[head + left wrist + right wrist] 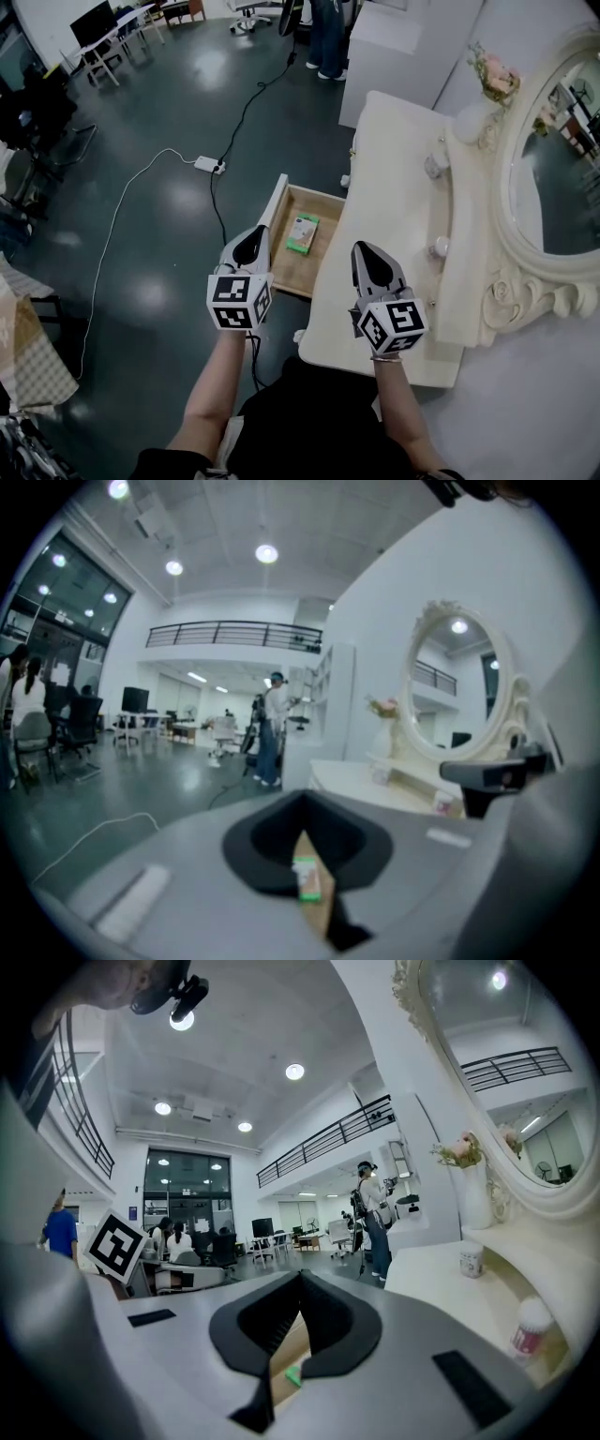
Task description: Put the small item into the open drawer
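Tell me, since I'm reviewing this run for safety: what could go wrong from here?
1. The drawer, with the small box inside, juts out over the floor. The shut left gripper hangs near its front panel and might knock it.
2. The cable on the floor runs toward the drawer, so it may be a trip hazard.

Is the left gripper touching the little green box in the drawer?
Apart. The head view shows a strip of bare wood of the drawer between the left gripper and the green box, which lies loose inside.
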The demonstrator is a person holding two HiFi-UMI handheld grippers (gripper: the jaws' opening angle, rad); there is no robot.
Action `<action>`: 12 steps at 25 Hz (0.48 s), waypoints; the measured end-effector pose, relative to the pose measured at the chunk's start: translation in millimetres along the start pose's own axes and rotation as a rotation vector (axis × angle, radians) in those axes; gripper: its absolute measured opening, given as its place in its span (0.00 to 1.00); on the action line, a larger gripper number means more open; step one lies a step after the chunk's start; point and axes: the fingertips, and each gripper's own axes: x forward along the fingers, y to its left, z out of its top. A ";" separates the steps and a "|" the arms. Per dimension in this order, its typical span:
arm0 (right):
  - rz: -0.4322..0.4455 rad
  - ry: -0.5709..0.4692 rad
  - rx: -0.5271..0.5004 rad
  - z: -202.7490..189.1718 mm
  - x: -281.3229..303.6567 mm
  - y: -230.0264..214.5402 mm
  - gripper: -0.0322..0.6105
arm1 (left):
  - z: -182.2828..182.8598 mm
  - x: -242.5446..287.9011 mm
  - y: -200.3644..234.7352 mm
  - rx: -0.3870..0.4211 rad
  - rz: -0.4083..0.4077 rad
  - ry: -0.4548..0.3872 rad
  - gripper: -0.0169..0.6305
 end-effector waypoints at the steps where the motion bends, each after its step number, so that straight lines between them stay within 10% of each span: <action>1: 0.002 -0.002 -0.002 0.0 -1.2 1.7 0.05 | 0.0 -4.3 -1.7 0.012 -0.004 -0.003 0.04; 12: -0.016 -0.027 -0.033 2.4 -13.8 8.7 0.04 | 4.7 -32.7 -12.8 0.057 -0.026 -0.043 0.04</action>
